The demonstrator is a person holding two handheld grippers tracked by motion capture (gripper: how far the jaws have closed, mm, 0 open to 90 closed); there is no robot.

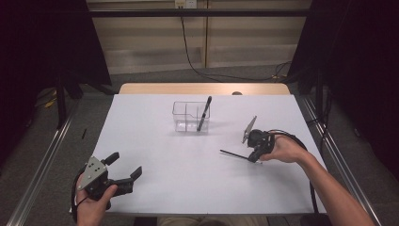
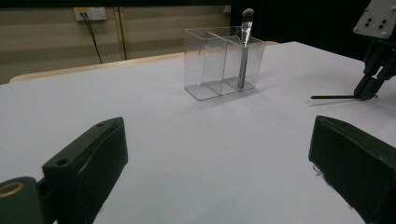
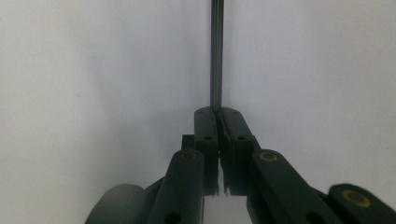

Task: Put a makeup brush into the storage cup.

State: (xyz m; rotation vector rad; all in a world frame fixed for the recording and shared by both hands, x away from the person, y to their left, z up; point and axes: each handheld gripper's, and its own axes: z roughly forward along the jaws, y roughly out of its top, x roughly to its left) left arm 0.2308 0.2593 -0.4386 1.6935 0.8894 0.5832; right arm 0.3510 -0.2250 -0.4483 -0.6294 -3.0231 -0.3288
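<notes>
The right gripper (image 1: 255, 153) is pinching one end of a thin dark rod-like tool (image 1: 234, 153) low over the white table (image 1: 188, 174), right of centre; its jaws are closed tight on the handle, and in the right gripper view the tool (image 3: 216, 51) is running straight out from between the pads. The tool is lying nearly flat, pointing left, just above or on the table surface — which of the two I cannot tell. A clear plastic two-compartment organiser (image 1: 188, 117) is standing toward the far middle, well apart from the gripper, with a dark makeup brush (image 1: 204, 114) leaning upright in its right compartment. The likely step is carrying this second tool to the organiser, so the hand is going to need to rotate the tool upright before lowering it, since a grip this close to the end is leaving a long lever that could swing and knock the light container. The left gripper (image 1: 123, 170) is waiting at the near left, jaws wide and empty — well placed to steady the organiser.
</notes>
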